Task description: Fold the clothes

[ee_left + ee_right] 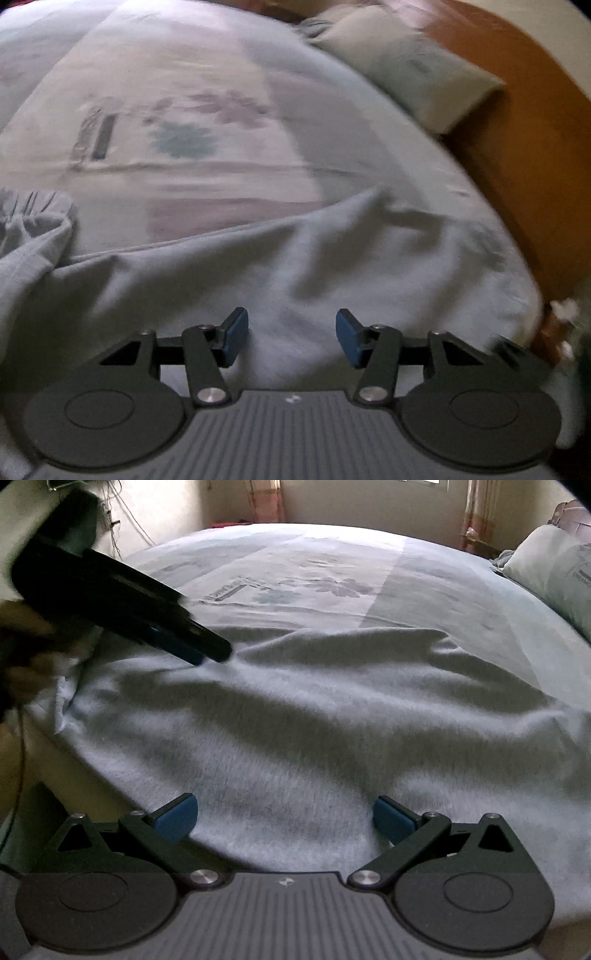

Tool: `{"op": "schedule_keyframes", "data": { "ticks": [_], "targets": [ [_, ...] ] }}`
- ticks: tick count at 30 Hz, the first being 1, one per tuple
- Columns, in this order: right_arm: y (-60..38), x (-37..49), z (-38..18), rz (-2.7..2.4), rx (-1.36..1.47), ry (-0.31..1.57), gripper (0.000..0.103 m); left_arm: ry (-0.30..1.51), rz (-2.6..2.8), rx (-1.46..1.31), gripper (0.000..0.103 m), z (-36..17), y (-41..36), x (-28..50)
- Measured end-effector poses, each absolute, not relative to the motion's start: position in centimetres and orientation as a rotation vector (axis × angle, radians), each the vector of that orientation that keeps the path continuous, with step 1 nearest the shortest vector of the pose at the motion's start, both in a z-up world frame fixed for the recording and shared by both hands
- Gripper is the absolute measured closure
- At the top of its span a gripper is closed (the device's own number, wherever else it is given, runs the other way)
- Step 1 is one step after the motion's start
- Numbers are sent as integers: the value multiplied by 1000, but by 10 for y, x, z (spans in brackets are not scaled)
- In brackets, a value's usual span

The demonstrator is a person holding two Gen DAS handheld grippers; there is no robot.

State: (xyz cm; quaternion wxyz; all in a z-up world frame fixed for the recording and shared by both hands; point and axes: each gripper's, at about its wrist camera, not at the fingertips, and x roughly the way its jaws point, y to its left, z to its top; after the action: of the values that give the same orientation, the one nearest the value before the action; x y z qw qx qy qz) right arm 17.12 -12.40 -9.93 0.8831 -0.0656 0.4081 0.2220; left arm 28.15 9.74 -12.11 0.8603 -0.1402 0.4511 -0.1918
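A light grey garment point(295, 731) lies spread and wrinkled on the bed; it also shows in the left wrist view point(221, 280), with a gathered cuff point(33, 218) at the far left. My left gripper point(291, 338) is open, its blue pads just above the cloth, holding nothing. In the right wrist view the left gripper point(207, 653) hovers at the garment's far left edge. My right gripper point(284, 819) is open wide over the garment's near edge, empty.
The bed has a pale floral sheet point(314, 579). A pillow point(413, 66) lies at the head by an orange-brown headboard point(524, 140); the pillow also shows in the right wrist view point(554, 568). Curtains and wall point(332, 502) stand beyond the bed.
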Motion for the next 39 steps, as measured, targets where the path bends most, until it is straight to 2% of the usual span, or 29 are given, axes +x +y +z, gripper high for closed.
{"op": "schedule_keyframes", "data": {
  "ticks": [9,10,12,17,21,26,28,30,33,39],
  "targets": [
    [-124,161,-91,429,-160,793,0,879,-256,-237,59,-106,87,311],
    [-125,158,-88,422,-166,777,0,866,-288,-238,58,-99,84,307],
    [-129,154,-88,405,-187,763,0,853,-388,-244,49,-88,71,297],
    [-135,154,-96,400,-189,772,0,914,-580,-132,44,-97,16,293],
    [-137,152,-95,413,-179,776,0,883,-435,-99,45,-118,5,323],
    [-137,146,-98,420,-201,761,0,906,-342,-114,48,-107,-1,346],
    [-138,144,-100,421,-203,754,0,876,-400,-115,47,-96,-5,332],
    [-138,143,-101,423,-198,746,0,855,-470,-113,39,-89,-12,320],
    [-138,143,-103,422,-199,733,0,886,-551,-93,37,-96,-30,315],
    [-138,139,-105,423,-209,723,0,876,-433,-92,38,-118,-47,339]
  ]
}}
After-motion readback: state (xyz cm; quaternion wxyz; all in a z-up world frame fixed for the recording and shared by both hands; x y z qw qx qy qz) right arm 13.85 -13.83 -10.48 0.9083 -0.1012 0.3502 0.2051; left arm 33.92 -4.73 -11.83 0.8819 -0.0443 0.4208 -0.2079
